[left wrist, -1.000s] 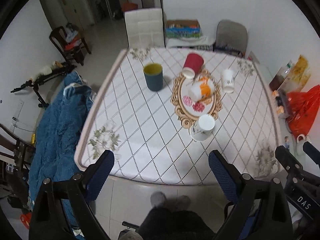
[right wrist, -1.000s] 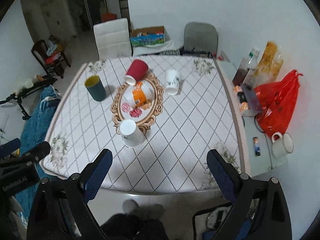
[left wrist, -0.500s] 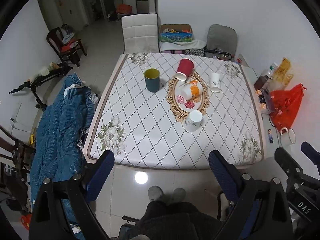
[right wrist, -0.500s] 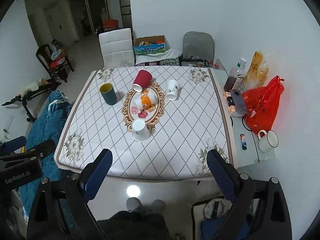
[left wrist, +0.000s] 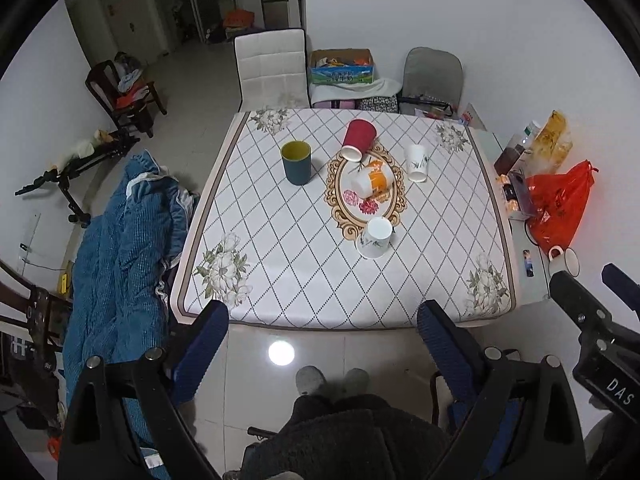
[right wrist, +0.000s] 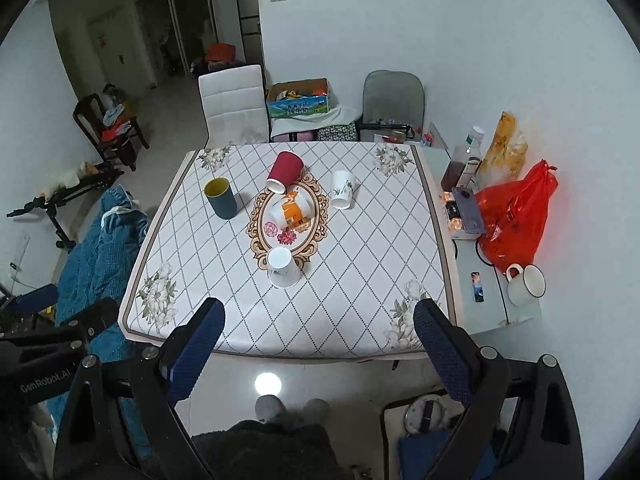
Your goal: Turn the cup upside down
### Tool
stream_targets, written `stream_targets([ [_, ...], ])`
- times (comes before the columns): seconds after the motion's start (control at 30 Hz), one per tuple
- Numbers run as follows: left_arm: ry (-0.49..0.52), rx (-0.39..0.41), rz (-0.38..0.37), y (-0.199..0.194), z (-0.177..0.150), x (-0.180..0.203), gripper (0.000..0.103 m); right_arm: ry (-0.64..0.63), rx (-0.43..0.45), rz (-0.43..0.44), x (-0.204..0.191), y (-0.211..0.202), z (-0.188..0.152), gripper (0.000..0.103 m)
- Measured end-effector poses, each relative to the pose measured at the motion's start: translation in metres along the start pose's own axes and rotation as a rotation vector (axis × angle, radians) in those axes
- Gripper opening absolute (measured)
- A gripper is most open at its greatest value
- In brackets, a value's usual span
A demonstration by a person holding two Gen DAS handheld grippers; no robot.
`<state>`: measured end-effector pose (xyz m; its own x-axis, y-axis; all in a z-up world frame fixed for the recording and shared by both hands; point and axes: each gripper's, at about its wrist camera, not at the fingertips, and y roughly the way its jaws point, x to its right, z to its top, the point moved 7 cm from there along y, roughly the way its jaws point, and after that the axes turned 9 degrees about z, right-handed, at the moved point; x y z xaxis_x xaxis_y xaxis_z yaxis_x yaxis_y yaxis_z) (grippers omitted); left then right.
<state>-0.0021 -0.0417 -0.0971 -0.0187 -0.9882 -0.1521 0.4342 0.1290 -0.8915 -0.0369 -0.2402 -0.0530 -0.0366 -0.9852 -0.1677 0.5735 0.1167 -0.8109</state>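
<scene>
Several cups are on a quilted white table [left wrist: 280, 264] [right wrist: 360, 280]. A dark green cup [left wrist: 296, 162] [right wrist: 220, 198] stands upright at the left. A red cup [left wrist: 358, 139] [right wrist: 283, 171] and an orange-and-white cup [left wrist: 373, 181] [right wrist: 289, 212] lie on their sides. A white cup [left wrist: 416, 162] [right wrist: 342, 189] stands mouth down at the right. Another white cup [left wrist: 375, 237] [right wrist: 283, 267] stands mouth down nearest me. My left gripper [left wrist: 322, 334] and right gripper [right wrist: 318, 330] are both open and empty, held high above the floor before the table's near edge.
A white chair [left wrist: 272, 68] and a grey chair [left wrist: 432, 74] stand behind the table. A blue blanket [left wrist: 116, 248] lies to the left. A side table [right wrist: 480, 280] at the right holds a red bag [right wrist: 516, 216], bottles and a mug [right wrist: 526, 284].
Both grippers have pulled back and up from the table, so the table and cups look smaller and farther. The cups have not moved.
</scene>
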Motion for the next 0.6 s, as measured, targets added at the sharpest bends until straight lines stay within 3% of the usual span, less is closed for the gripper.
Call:
stream_targets([
  [0.6, -0.015, -0.006, 0.003, 0.0008, -0.0061, -0.0006, 0.097, 0.002, -0.014, 0.003, 0.0028, 0.0051, 0.0002, 0.097],
])
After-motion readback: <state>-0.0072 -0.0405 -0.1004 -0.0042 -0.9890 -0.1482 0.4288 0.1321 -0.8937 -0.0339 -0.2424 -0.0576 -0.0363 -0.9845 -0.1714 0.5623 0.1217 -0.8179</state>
